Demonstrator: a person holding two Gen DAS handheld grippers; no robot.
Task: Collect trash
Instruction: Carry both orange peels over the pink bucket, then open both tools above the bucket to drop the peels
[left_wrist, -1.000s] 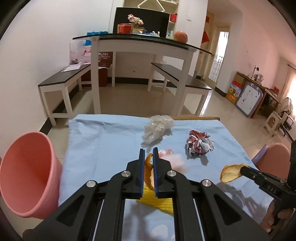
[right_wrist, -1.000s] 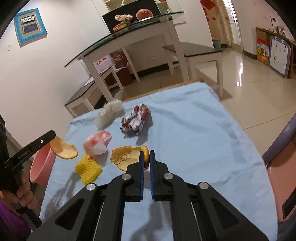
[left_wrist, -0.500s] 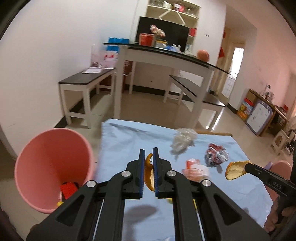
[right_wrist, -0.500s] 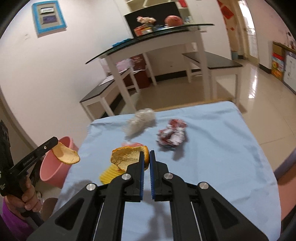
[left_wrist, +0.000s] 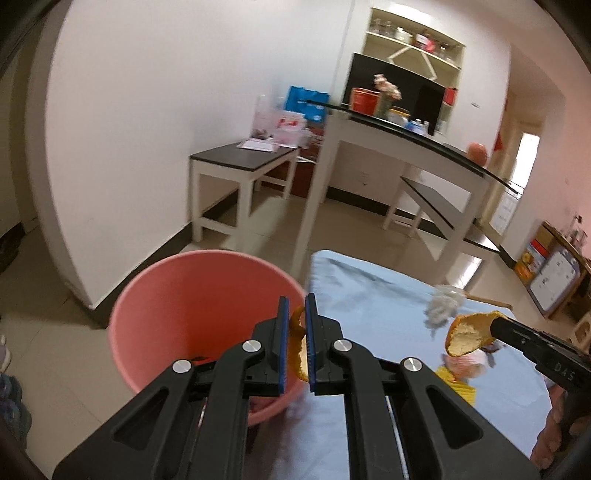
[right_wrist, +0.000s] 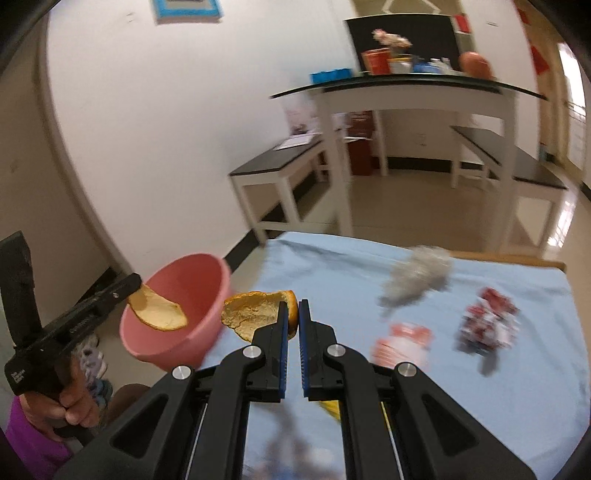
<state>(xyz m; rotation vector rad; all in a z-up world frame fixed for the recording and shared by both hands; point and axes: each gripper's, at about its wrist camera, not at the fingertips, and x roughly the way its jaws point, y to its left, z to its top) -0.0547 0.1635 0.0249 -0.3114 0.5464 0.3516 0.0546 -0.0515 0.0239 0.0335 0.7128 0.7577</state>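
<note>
My left gripper is shut on a piece of orange peel and holds it over the right rim of the pink bin. It also shows in the right wrist view, with its peel above the bin. My right gripper is shut on a second orange peel, held above the left edge of the blue-clothed table; it shows in the left wrist view too.
On the table lie clear crumpled plastic, a red-and-white wrapper, a pink-white wrapper and a yellow foam net. White benches and a tall glass-topped table stand behind.
Both grippers have swung left with their peels. The left one has gone from over the table to over the pink bin; the right one has followed toward the table's left edge.
</note>
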